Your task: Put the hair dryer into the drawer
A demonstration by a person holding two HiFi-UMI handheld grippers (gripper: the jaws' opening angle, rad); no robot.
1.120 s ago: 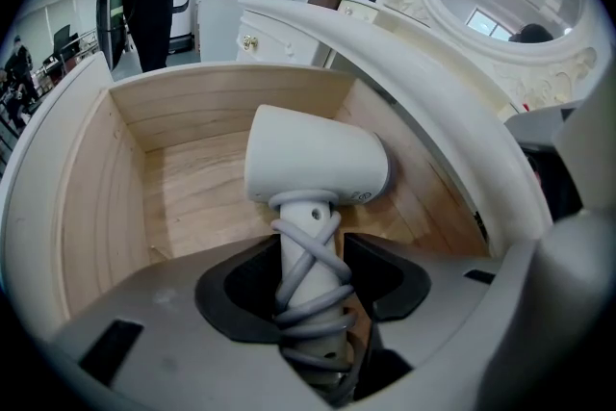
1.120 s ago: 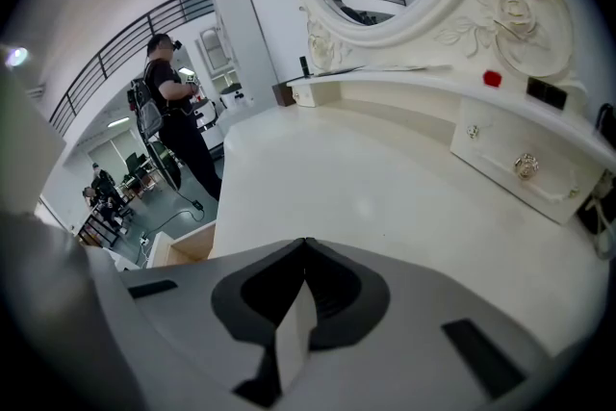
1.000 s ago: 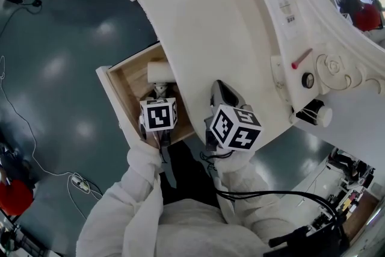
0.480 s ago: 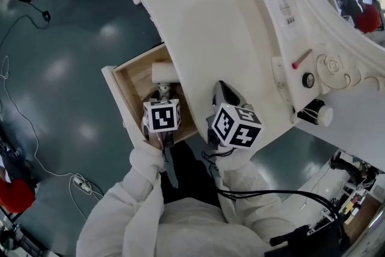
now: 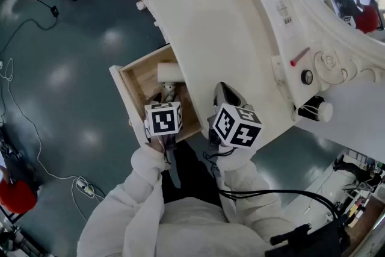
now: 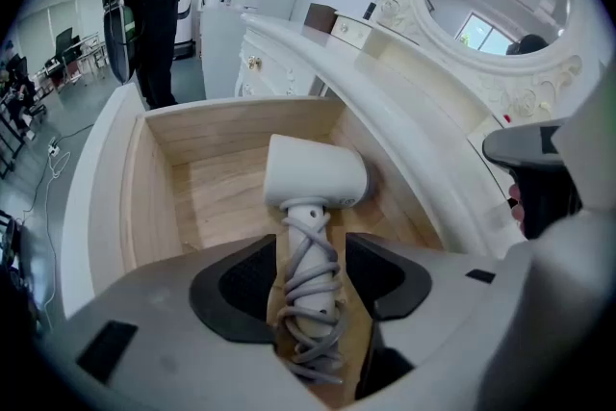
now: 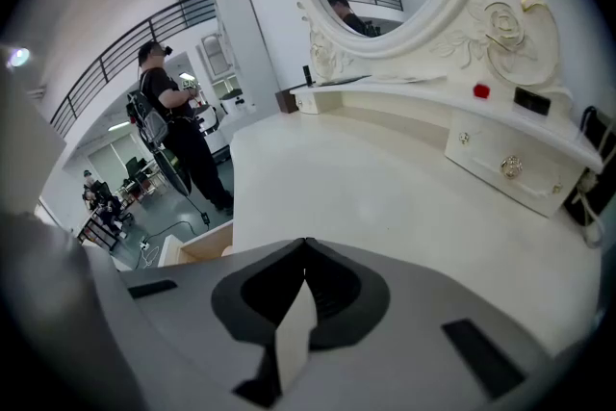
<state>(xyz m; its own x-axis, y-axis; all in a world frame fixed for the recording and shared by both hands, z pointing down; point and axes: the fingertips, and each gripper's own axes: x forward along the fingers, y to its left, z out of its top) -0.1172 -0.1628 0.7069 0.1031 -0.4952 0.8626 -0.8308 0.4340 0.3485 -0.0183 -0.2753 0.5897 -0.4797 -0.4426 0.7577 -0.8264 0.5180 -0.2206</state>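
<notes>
At the left, the drawer (image 6: 154,197) stands pulled out from under the dressing table's front edge. The left gripper (image 6: 310,274) hangs over the drawer's near edge, much where it was a second ago. Across the head views the whole scene has slid a little in frame (the head moved, I think, more than the tool), and gripper and drawer keep almost the same relation.

The hair dryer (image 6: 313,170) lies on the drawer's wooden floor. Its white head is toward the far wall, close to the right-hand wall, and its handle points back at the gripper with the grey cord (image 6: 313,303) wound round it. The left gripper's jaws stand apart on either side of that handle. A strip of bare wood shows between the handle and the right pad, so I judge the grip let go rather than squeezing. If so, the placing is done and the gripper only needs to draw back.

Further right, the right gripper (image 7: 306,255) has its jaws together on nothing and is poised above the dressing table top (image 7: 385,178) near its front edge. It has barely shifted.
</notes>
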